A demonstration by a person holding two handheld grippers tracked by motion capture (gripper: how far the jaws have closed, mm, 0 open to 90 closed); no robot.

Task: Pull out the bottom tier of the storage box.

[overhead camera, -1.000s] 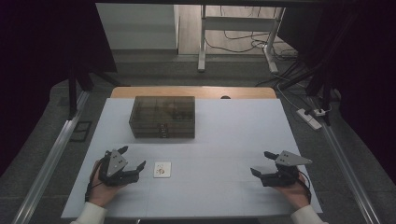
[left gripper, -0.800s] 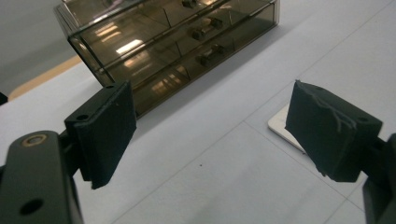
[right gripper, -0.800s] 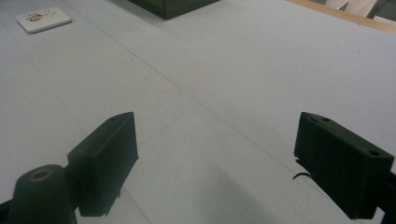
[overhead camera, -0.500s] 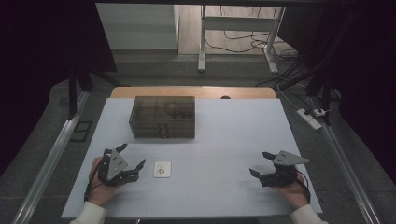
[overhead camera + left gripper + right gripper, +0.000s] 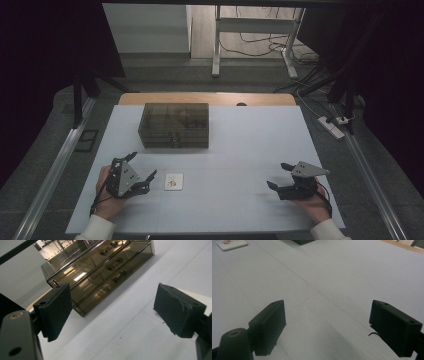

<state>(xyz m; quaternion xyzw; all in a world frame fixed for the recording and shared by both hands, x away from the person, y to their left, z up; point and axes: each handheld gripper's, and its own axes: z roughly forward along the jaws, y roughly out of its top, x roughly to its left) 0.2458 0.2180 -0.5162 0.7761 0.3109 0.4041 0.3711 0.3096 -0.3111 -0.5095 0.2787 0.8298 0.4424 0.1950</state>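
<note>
In the high view, the left gripper (image 5: 141,172) is sitting at the lower left of the frame with its jaws spread and nothing between them, tilted toward a small white card (image 5: 174,181) lying flat just beside it on the white table (image 5: 250,150). That lean suggests the card is what the person is lining up to pick. The right gripper (image 5: 279,176) is resting at the lower right, well apart from the card, jaws likewise parted and empty, probably parked out of the way. Above centre, a smoked clear drawer organizer (image 5: 174,125) is standing near the far edge of the table with all drawers shut; something pale is showing through its top, too dim to name.

In the left gripper view, the two black pads are standing wide apart at the left and right edges, gripping nothing. The drawer organizer (image 5: 100,272) is filling the upper half of the frame, its metal knobs (image 5: 113,263) facing the camera; the compartments are looking mostly bare through the tinted walls. A corner of the card (image 5: 197,298) is peeking out behind the right pad.

In the right gripper view, the jaws are again open over bare table (image 5: 324,290), and the card (image 5: 230,244) is lying far off in the upper left corner, bearing a small brownish mark.
</note>
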